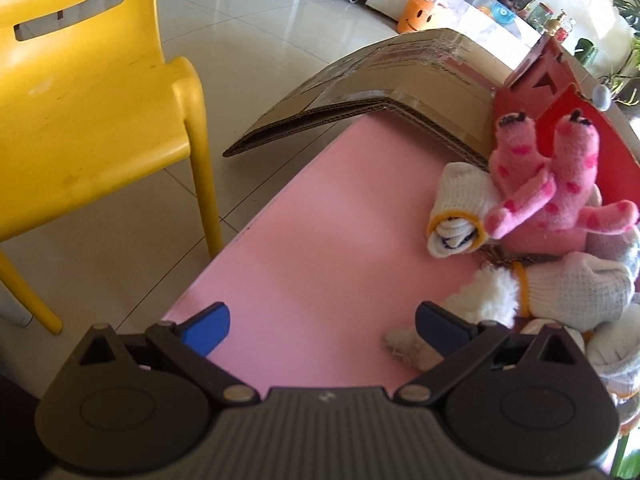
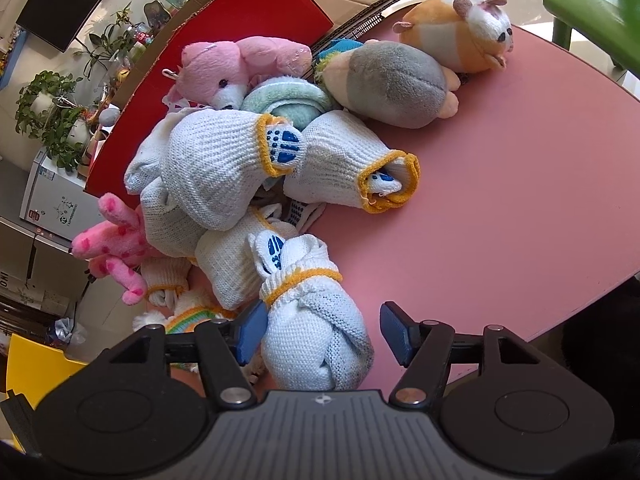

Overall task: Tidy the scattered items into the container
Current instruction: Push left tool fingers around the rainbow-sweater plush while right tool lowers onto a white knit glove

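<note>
A red-lined cardboard box (image 2: 256, 4) lay open beside piled gloves; the right gripper (image 2: 322, 334) loosely straddled a rolled glove (image 2: 316, 336); the left gripper (image 1: 322, 326) gaped empty.

The knitted cotton gloves (image 2: 216, 168) look coarse, the plush toys (image 2: 392, 80) fuzzy, the pink table (image 1: 320, 240) smooth and matt, the box flap (image 1: 360, 96) corrugated cardboard

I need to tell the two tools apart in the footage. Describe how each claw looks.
They look alike. The left claw has a black ribbed body, two round black housings, angular black link arms with silver pivot pins and blue finger pads. The right claw has the same build, with a small white mark on its ribbed body.
</note>
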### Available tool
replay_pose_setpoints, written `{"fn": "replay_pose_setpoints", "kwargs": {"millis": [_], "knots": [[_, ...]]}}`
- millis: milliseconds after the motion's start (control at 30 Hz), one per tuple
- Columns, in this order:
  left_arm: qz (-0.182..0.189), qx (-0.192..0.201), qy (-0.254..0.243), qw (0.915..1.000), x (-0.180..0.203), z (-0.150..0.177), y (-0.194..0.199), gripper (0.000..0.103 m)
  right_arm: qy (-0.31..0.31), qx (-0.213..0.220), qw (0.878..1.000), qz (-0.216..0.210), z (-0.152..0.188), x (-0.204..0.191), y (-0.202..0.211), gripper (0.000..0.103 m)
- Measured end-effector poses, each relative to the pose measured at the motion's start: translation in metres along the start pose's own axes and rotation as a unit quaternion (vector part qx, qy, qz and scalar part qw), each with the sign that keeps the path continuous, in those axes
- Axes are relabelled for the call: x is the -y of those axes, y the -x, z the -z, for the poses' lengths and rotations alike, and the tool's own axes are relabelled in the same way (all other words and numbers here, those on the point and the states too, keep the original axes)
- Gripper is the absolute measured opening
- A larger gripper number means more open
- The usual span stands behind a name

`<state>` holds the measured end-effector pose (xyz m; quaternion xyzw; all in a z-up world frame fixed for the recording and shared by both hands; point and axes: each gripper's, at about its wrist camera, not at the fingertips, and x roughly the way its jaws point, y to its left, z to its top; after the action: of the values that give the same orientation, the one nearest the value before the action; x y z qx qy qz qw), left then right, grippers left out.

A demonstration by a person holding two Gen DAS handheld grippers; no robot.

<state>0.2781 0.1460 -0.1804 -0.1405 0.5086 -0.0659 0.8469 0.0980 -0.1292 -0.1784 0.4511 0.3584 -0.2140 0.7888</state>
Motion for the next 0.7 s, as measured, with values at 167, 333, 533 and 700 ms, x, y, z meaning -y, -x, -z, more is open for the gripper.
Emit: {"fn": "replay_pose_setpoints", "kwargs": {"millis": [167, 333, 533, 700], "knots": [[0.047, -0.004, -0.013, 0.9988, 0.017, 0.002, 0.012, 0.103, 0.006, -0.002, 1.000, 0.000, 0.002, -0.002, -0.002, 0.066], [0.059, -0.015, -0.023, 0.9979, 0.032, 0.013, 0.012, 0.103, 0.000, 0.001, 1.000, 0.002, 0.001, 0.001, -0.001, 0.068], [0.069, -0.024, -0.035, 0.9967, 0.048, 0.022, 0.012, 0.103, -0.003, 0.000, 1.000, 0.001, 0.000, 0.003, -0.001, 0.069], [0.079, -0.024, -0.055, 0.9951, 0.060, 0.024, 0.011, 0.103, -0.005, 0.000, 1.000, 0.001, 0.000, 0.002, -0.003, 0.070]]}}
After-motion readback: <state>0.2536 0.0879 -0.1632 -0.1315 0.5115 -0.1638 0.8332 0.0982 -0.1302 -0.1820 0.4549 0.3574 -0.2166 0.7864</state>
